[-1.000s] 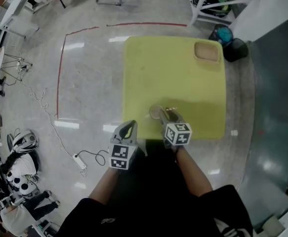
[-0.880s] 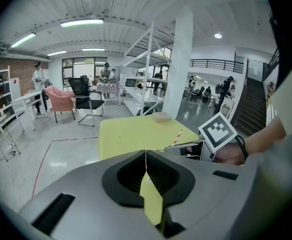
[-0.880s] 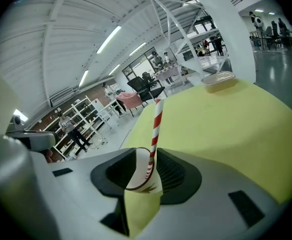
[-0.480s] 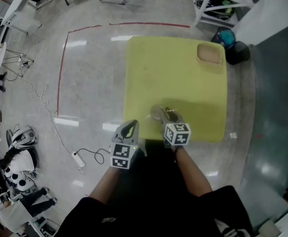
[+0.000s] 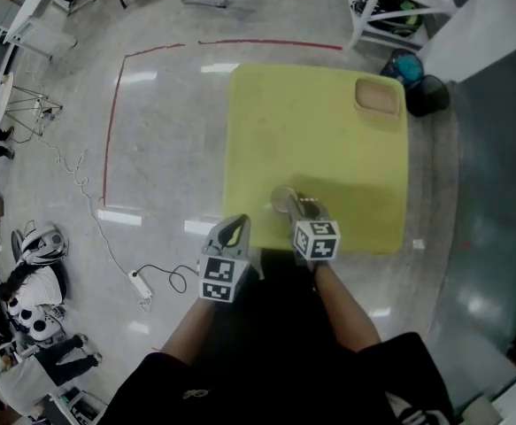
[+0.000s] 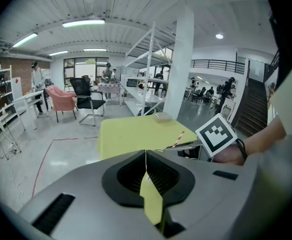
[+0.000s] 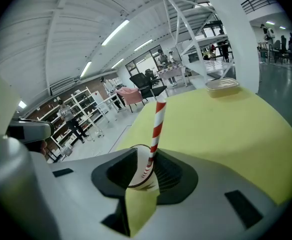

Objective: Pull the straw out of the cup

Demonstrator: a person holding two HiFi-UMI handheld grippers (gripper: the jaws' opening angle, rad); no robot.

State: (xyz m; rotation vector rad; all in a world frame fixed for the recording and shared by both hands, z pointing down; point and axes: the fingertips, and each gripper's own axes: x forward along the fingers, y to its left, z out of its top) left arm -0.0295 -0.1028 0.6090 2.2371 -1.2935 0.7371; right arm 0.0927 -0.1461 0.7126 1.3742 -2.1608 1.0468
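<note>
Straw (image 7: pixel 156 124) stands upright in the cup (image 7: pixel 137 170) clasped between the fingers of the right gripper (image 7: pixel 146 160) – probably to steady it – while the left gripper (image 6: pixel 146 163), pinched together on nothing, hangs alongside

— We see a bright hall: long ceiling lamps (image 6: pixel 83 22) give even light, and the floor (image 5: pixel 151 149) shows white glare.
— Yes. A soft shadow lies on the table (image 5: pixel 311 131) near us; both gripper views bend at the edges, but the straw (image 7: pixel 156 126) is sharp.

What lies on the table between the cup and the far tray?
Nothing; the head view shows bare yellow table between cup and tray.
</note>
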